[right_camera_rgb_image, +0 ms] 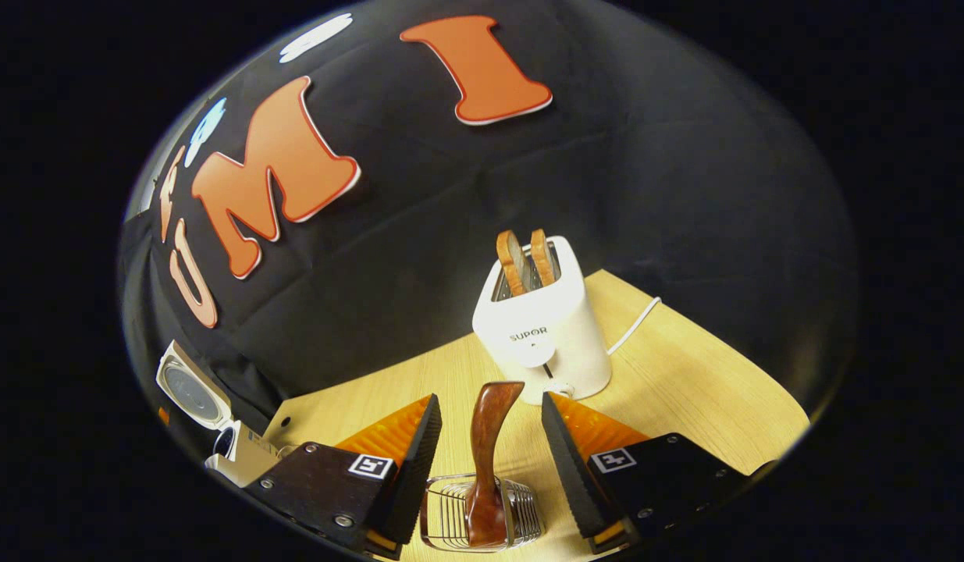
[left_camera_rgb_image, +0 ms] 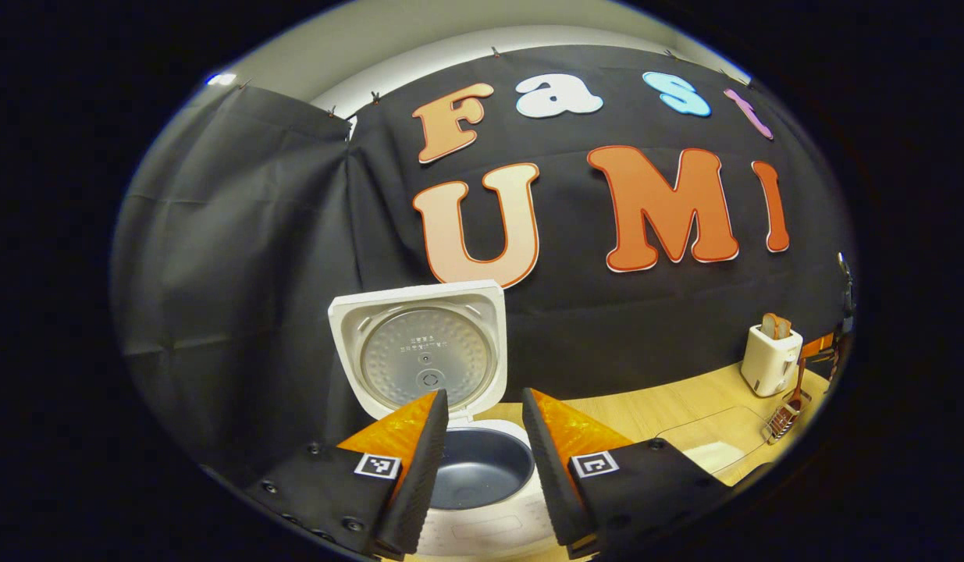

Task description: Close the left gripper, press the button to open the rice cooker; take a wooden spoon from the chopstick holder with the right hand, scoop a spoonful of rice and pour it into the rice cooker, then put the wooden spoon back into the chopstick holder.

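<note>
Wooden spoon (right_camera_rgb_image: pixel 488 460), lower centre, stands in the wire chopstick holder (right_camera_rgb_image: pixel 521 507); stiff, light, smooth; grasp its handle; right gripper (right_camera_rgb_image: pixel 489 437) released astride it; left gripper (left_camera_rgb_image: pixel 485 437) also released.

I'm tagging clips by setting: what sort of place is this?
Likely a mock kitchen counter in a booth: an open rice cooker, a toaster holding bread, and a wooden spoon in a wire holder.

You worked under even overhead light, with the pale ceiling strip (left_camera_rgb_image: pixel 419 47) brightest at the far top in the left gripper view. The black cloth wall (left_camera_rgb_image: pixel 240 257) stayed dim. The wooden table (right_camera_rgb_image: pixel 684 382) was well lit, the toaster (right_camera_rgb_image: pixel 544 328) throwing a soft shadow. Fisheye bending curved the edges, where detail blurred; the centres stayed sharp, without harsh glare.
</note>
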`<action>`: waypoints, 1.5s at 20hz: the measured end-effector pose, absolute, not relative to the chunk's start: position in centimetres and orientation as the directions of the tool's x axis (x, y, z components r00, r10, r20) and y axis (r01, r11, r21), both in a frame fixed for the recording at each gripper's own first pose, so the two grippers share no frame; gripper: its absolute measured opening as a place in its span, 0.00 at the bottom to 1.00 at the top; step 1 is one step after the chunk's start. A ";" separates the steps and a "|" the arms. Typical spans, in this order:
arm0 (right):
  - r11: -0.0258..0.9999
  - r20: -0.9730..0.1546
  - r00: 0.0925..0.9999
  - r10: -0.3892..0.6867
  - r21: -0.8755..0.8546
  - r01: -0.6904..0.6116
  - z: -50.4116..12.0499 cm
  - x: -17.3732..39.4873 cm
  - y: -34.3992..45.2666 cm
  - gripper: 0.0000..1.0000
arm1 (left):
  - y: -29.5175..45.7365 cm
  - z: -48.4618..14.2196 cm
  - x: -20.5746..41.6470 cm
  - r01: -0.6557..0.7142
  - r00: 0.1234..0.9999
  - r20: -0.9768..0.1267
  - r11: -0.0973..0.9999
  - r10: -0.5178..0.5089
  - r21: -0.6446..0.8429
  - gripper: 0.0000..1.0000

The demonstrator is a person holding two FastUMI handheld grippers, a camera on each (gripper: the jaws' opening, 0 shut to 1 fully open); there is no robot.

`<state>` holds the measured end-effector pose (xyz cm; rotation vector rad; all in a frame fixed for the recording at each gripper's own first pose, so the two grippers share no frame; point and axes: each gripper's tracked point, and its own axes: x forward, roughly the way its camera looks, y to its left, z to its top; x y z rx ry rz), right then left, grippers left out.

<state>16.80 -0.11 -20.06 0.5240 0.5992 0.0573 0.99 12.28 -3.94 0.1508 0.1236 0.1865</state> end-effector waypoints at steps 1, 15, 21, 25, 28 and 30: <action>0.864 -0.522 0.828 0.206 0.494 0.097 -20.0 17.2 -0.1 0.76 | 11.9 -4.1 1.0 -0.168 0.976 -0.112 0.971 0.188 0.168 0.65; 0.840 -0.467 0.846 0.256 0.540 0.044 -17.8 14.4 0.3 0.26 | 11.3 -5.3 0.5 -0.160 0.976 -0.130 0.978 0.177 0.131 0.66; 0.831 -0.347 0.893 0.287 0.554 -0.052 -16.2 13.0 1.7 0.22 | 10.1 -6.1 0.6 -0.129 0.980 -0.143 0.988 0.141 0.090 0.66; 0.817 -0.311 0.907 0.285 0.573 -0.061 -16.5 13.4 2.2 0.20 | 9.7 -6.7 0.5 -0.121 0.980 -0.151 0.990 0.131 0.074 0.66; 0.821 -0.296 0.914 0.279 0.566 -0.068 -16.6 13.8 2.2 0.21 | 9.8 -7.1 0.4 -0.121 0.979 -0.160 0.991 0.129 0.060 0.66; 0.845 -0.306 0.918 0.253 0.532 -0.056 -17.3 13.9 1.5 0.25 | 9.9 -7.5 0.4 -0.123 0.977 -0.167 0.991 0.130 0.051 0.66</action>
